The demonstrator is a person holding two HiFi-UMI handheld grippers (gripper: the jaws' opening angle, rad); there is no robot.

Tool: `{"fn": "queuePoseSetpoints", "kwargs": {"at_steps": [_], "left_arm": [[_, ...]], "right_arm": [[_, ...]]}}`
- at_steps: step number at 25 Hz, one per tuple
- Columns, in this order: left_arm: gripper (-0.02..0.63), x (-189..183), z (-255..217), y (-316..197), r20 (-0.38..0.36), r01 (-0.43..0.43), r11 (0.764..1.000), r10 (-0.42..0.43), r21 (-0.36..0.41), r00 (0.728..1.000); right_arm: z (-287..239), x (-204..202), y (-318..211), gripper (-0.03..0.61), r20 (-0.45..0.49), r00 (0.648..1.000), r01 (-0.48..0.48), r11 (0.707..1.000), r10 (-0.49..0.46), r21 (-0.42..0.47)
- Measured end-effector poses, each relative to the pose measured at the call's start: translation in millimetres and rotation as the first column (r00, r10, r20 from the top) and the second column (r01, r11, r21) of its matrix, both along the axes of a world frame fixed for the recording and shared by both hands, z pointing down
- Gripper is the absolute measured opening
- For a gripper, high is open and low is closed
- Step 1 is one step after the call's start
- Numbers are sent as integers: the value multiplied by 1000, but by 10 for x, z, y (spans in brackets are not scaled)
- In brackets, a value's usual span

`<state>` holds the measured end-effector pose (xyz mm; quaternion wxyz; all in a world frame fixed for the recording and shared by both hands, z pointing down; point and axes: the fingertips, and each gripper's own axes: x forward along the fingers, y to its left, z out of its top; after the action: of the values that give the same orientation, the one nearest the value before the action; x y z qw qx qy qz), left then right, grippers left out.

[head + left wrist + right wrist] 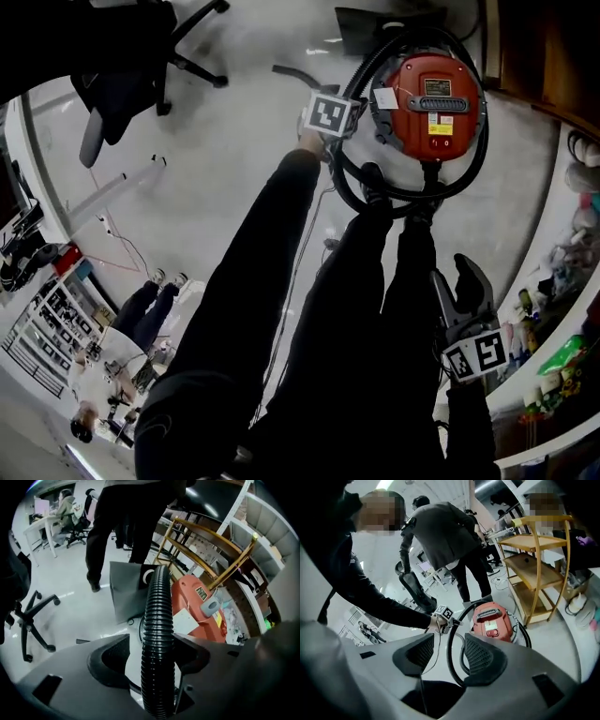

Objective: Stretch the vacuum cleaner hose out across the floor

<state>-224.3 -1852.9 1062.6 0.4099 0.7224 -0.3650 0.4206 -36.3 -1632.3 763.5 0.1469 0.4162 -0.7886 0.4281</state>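
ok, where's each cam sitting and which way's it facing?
Head view: on the head, steeply down; vacuum, hose, sleeves, legs, left gripper, right gripper.
Left gripper view: on that gripper, along its open jaws; hose between them, vacuum behind.
Right gripper view: on that gripper, along its open empty jaws; left sleeve, left gripper, vacuum.
Shared: all three show vacuum and hose.

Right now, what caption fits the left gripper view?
Black ribbed hose between the left gripper's open jaws, red vacuum cleaner behind.
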Motion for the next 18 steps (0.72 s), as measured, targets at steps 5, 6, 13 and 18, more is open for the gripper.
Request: {"fn": "queuePoseSetpoints", "kwargs": {"at_steps": [5, 6, 13, 18], "left_arm": [[175, 173, -217, 106, -58, -34, 999, 32, -37, 998], [175, 189, -371, 130, -76, -10, 999, 8, -32, 997], [182, 739, -1902, 410, -271, 85, 996, -72, 38, 960], [189, 918, -2672, 752, -378, 240, 970, -211, 31, 901]], "right_arm": [[-133, -49, -22, 199, -20, 999, 26, 1000, -26, 2], [-230, -60, -68, 199, -26, 999, 30, 999, -30, 15], [-1103, -110, -483, 198, -15, 1000, 25, 992, -24, 124], [-1587, -109, -485, 187, 21, 1000, 19, 993, -22, 119]]}}
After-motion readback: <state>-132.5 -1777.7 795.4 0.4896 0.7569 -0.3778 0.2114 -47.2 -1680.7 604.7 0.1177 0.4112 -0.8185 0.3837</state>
